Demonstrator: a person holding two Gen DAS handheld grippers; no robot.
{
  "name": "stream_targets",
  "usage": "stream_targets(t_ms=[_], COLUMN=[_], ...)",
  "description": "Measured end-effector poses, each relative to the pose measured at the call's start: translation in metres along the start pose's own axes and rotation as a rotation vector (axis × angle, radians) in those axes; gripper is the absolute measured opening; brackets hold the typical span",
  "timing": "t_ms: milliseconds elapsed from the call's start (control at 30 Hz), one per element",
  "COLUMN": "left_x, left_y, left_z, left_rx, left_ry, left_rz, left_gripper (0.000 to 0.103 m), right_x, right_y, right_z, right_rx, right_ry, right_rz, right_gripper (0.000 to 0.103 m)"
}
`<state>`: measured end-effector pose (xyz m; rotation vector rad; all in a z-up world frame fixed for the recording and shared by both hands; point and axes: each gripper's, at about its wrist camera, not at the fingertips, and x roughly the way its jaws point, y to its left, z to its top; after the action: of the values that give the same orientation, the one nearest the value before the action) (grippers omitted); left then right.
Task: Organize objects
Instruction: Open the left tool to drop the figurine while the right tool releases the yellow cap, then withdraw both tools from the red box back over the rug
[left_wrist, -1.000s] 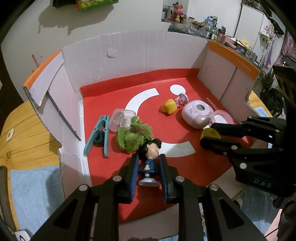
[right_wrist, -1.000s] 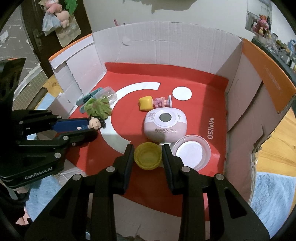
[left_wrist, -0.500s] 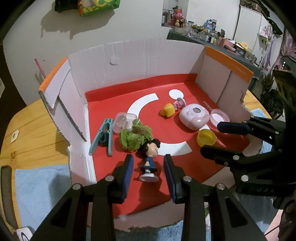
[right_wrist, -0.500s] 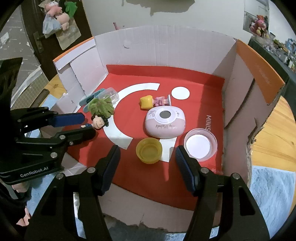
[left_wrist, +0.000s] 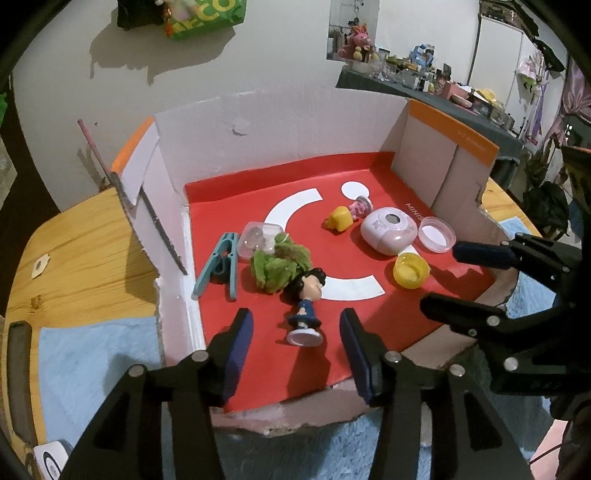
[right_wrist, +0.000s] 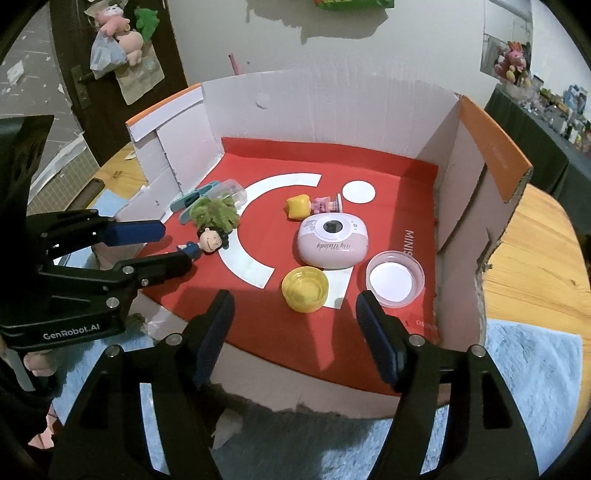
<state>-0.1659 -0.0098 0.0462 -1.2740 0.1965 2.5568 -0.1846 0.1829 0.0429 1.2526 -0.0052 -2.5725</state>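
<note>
A cardboard box (left_wrist: 280, 122) (right_wrist: 332, 110) with a red floor holds the objects. A dark-haired figurine in a blue dress (left_wrist: 306, 302) (right_wrist: 210, 240) lies on the floor, its base towards my left gripper (left_wrist: 295, 315) (right_wrist: 176, 245). The jaws there are opening and stand either side of the figurine without touching it. A yellow cup (left_wrist: 410, 271) (right_wrist: 304, 293) sits mouth up near the front edge. My right gripper (right_wrist: 295, 297) (left_wrist: 439, 277) is opening too, well clear of the cup on both sides.
Further in are a pink rounded case (right_wrist: 332, 243), a clear round lid (right_wrist: 395, 278), a small yellow and pink figure (right_wrist: 299, 206), a green fluffy item (left_wrist: 279, 264), a teal peg (left_wrist: 219, 264) and a clear case (left_wrist: 256, 240). Blue cloth covers the wooden table in front.
The left gripper let go of the figurine and the right gripper let go of the yellow cup. Both jaws widened and both grippers drew back from the box.
</note>
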Motion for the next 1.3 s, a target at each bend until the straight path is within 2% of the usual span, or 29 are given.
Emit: stream_targets(t_ms=[133,267,367,600,867,1033,1133,1300], left_x=[-0.009,-0.015,-0.018,-0.023,-0.032,-0.038,-0.042,-0.049], left_y=[0.002,0.005,0.006,0.004,0.002,-0.003,-0.005,-0.005], left_z=[-0.004,-0.006,-0.008,-0.015,-0.022,-0.027,-0.030,-0.035], left_rx=[-0.011,-0.024,-0.030,-0.034,-0.045,-0.028,-0.023,-0.030], left_ry=[-0.026,-0.043,-0.048,-0.062,-0.090,-0.102,-0.110,-0.125], left_rz=[0.010,0.014,0.021,0.030,0.037,0.044,0.049,0.042], left_gripper=[0.061,0.063,0.070,0.077,0.090,0.092,0.097,0.098], right_x=[-0.009,-0.017,-0.020,-0.029,-0.044,-0.050,-0.052,-0.055], right_y=[0.003,0.007,0.012,0.017,0.021,0.026,0.028,0.030], right_z=[-0.002,-0.005,-0.007,-0.012,-0.021,-0.027,-0.029,-0.034], right_rx=[-0.005,-0.006,-0.015,-0.020,-0.030,-0.040,-0.042,-0.045], right_ry=[-0.026,-0.048,-0.057,-0.076,-0.108,-0.121,-0.126,-0.129], right_rz=[-0.013,-0.014,-0.021,-0.035,-0.065,-0.074,-0.079,-0.089], right_gripper=[0.073,0.073,0.077,0.081,0.092,0.095,0.096,0.096])
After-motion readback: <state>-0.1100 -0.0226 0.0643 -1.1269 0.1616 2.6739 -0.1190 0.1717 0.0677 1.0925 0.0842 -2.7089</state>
